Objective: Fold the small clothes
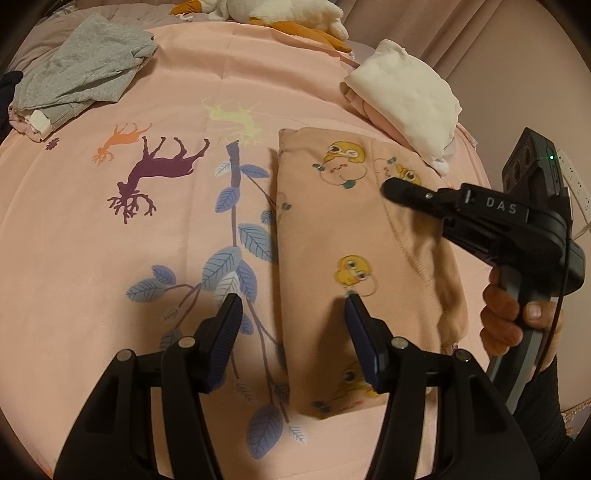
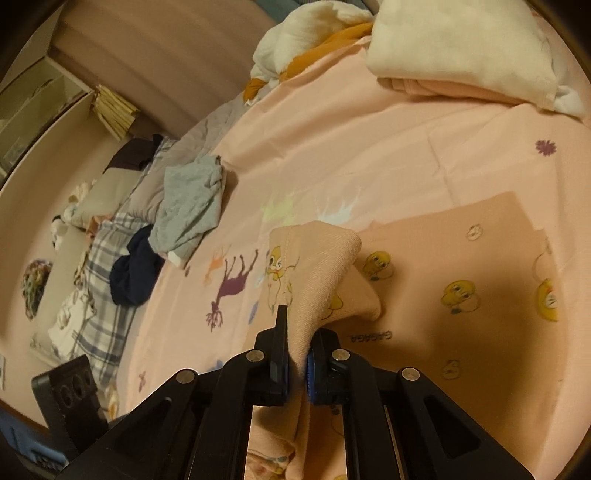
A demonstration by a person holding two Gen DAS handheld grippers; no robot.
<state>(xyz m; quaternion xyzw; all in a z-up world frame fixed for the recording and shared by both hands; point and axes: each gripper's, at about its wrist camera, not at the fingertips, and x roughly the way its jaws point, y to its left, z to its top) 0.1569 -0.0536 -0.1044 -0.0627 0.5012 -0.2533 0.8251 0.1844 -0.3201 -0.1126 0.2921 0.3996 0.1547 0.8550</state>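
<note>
A peach garment printed with yellow chicks lies folded into a long strip on the pink bedsheet. My left gripper hovers open over its near left edge, one finger above the sheet and one above the cloth, with nothing between the fingers. From the right, held in a hand, my right gripper reaches over the garment's far part. In the right wrist view the right gripper is shut on a raised fold of the peach garment, and the ribbed edge stands up in a peak.
A crumpled grey garment lies at the far left of the bed. A stack of folded white and pink clothes sits just beyond the peach garment. A plush toy lies at the head of the bed. A dark navy garment rests on plaid bedding.
</note>
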